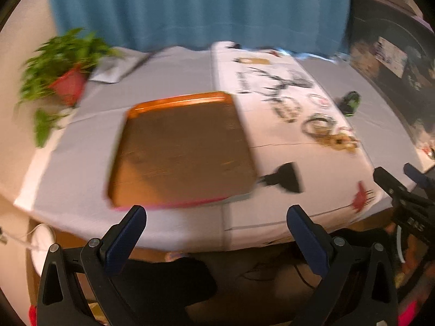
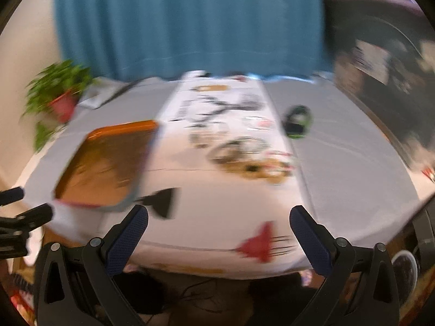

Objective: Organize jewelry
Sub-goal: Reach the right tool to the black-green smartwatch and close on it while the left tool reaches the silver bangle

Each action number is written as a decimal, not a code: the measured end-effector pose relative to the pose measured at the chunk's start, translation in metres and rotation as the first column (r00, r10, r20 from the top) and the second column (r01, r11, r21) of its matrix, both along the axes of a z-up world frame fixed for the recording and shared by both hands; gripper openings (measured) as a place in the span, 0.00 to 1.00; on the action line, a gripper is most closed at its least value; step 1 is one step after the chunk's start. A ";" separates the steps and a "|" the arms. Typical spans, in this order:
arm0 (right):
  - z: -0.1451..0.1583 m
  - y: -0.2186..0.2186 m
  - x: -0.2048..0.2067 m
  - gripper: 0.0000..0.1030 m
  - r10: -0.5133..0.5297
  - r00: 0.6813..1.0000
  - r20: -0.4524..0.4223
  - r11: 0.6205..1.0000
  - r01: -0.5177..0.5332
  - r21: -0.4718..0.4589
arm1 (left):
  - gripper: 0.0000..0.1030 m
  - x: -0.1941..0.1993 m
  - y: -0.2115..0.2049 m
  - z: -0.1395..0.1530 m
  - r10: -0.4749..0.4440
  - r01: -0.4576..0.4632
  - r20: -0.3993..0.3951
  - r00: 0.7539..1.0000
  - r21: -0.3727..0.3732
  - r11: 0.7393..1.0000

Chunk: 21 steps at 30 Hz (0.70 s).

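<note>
The jewelry [image 1: 330, 133] (blurred gold and silvery rings) lies heaped on the worktop's [image 1: 174, 76] printed cloth, right of an orange tray [image 1: 179, 149]. The left hand-held gripper [image 1: 216, 214] and right hand-held gripper [image 2: 218, 216] gape wide, empty.

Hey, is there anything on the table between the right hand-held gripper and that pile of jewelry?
Nothing visible. The right hand-held gripper is open at the table's near edge, and only bare printed cloth lies between it and the jewelry. The tray sits off to the left, out of that path.
</note>
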State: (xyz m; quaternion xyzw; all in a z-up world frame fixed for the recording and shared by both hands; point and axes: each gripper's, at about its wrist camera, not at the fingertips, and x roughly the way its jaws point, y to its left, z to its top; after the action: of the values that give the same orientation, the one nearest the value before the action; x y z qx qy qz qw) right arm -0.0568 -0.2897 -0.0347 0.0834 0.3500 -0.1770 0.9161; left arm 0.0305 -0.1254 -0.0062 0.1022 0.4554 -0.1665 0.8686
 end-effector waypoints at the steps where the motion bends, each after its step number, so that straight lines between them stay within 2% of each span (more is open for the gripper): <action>1: -0.003 -0.017 0.000 1.00 -0.032 0.999 -0.003 0.999 0.032 -0.001 | 1.00 0.006 -0.014 -0.002 -0.019 0.019 -0.021 1.000 -0.008 1.000; 5: -0.014 -0.078 0.002 1.00 -0.118 0.993 -0.016 0.993 0.117 -0.010 | 1.00 0.033 -0.070 -0.010 -0.067 0.067 -0.075 0.995 -0.007 0.998; 10: -0.030 -0.138 0.012 1.00 -0.165 0.985 -0.041 0.986 0.164 -0.025 | 1.00 0.064 -0.136 -0.024 -0.142 0.141 -0.123 0.982 -0.015 0.990; 13: -0.041 -0.165 0.030 1.00 -0.166 0.983 -0.073 0.986 0.165 -0.027 | 1.00 0.083 -0.173 -0.034 -0.160 0.163 -0.140 0.977 0.006 0.987; 17: -0.043 -0.195 0.061 1.00 -0.169 0.983 -0.069 0.986 0.168 -0.024 | 1.00 0.106 -0.214 -0.052 -0.191 0.193 -0.204 0.960 -0.009 0.981; 21: -0.049 -0.213 0.101 1.00 -0.108 0.991 -0.085 0.994 0.109 0.003 | 1.00 0.129 -0.235 -0.074 -0.177 0.186 -0.261 0.949 0.013 0.982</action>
State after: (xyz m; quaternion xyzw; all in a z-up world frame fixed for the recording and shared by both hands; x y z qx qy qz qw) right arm 0.0446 -0.5028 -0.0834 0.0983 0.3842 -0.2285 0.8891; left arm 0.1593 -0.3605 -0.0798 0.1372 0.5567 -0.2491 0.7805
